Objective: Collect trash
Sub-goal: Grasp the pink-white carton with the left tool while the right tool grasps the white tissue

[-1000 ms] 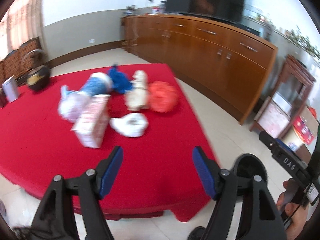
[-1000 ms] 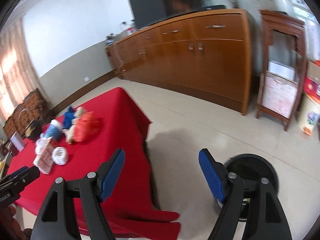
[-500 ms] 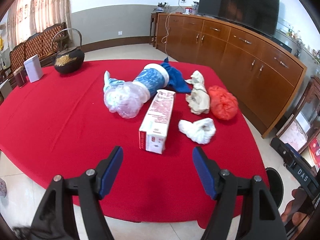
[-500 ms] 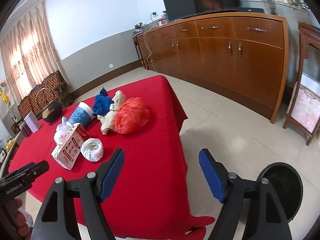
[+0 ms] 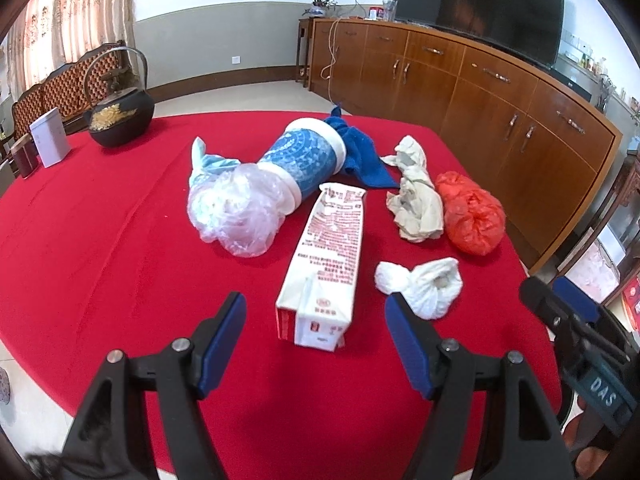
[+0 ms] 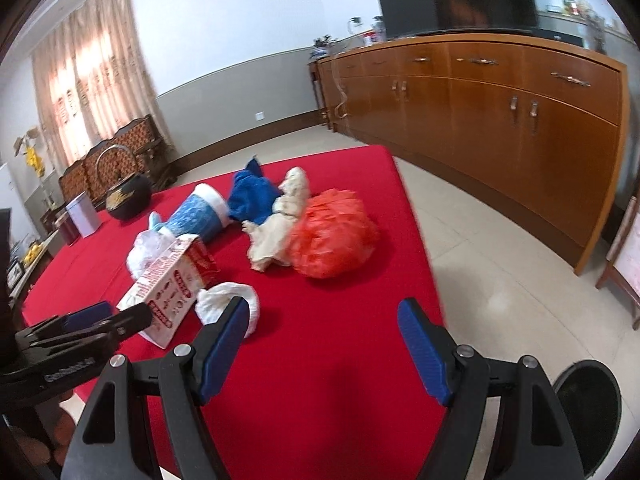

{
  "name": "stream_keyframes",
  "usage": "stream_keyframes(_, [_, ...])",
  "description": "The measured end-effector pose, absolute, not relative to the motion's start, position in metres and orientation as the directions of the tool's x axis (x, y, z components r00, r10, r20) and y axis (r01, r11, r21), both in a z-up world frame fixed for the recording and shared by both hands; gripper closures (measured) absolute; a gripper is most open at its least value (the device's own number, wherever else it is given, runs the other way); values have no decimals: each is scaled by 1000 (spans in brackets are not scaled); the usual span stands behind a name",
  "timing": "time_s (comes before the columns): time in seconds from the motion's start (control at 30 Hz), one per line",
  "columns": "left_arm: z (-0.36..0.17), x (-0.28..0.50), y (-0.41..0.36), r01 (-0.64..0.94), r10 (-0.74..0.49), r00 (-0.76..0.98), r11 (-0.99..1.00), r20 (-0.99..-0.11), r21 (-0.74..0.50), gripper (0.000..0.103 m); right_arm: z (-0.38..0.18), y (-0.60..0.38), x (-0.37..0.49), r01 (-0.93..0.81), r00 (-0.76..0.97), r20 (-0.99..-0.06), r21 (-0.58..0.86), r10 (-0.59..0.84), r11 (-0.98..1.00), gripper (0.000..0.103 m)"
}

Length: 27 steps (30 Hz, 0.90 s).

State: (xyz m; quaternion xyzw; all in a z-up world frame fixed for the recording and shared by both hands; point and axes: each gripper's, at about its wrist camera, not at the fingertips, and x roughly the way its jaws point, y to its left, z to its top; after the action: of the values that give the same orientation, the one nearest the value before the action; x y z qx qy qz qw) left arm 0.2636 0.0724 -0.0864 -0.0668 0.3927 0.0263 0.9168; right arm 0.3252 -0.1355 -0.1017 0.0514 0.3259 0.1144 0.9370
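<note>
Trash lies on a red-clothed table [image 5: 100, 240]: a white and red carton [image 5: 326, 264], a knotted white wad [image 5: 424, 286], a beige crumpled wad [image 5: 418, 196], a red plastic bag [image 5: 472, 212], a blue paper cup [image 5: 308, 160], a clear plastic bag [image 5: 236, 208] and a blue cloth [image 5: 360, 152]. My left gripper [image 5: 316, 344] is open and empty, just short of the carton's near end. My right gripper [image 6: 324, 344] is open and empty above the table's near right part; the carton [image 6: 168, 284], the white wad [image 6: 228, 300] and the red bag [image 6: 332, 240] lie ahead of it.
A black bin [image 6: 592, 400] stands on the floor at the table's right. A black kettle [image 5: 120, 116], a white tin [image 5: 50, 142] and a dark tin [image 5: 24, 156] stand at the table's far left. A long wooden sideboard [image 5: 480, 84] runs along the right wall.
Both grippers have swung left from the floor and sideboard toward the table and moved closer to the trash. Both stay open and empty.
</note>
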Motion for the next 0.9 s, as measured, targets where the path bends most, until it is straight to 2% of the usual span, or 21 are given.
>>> stream_keyframes(0.3, [-100,281,76,-84,-24,691,990,-722,-113,31,-115,-100,343,-254,722,-620,176,308,951,25])
stream_keyframes(0.37, [-102,284,76,-78,-29,695,990,-718,-115,41,-116,-95,345,-260,719,-621,175,311,950,25])
stream_keyframes(0.4, [-104,286,76,-75,-28,693,991,-720,-111,55,-117,-93,346,-263,718,-622,175,313,949,25])
stream_keyframes(0.43, [-105,287,77,-73,-32,689,991,-724,-113,64,-118,-93,347,-265,716,-623,176,315,948,25])
stream_keyframes(0.77, [-106,268,106,-132,4,705,983,-709,-126,65,-131,-69,358,-304,680,-644,188,350,934,25])
stream_keyframes(0.9, [-106,266,110,-136,4,702,982,-712,-129,65,-142,-54,367,-311,647,-680,178,345,934,25])
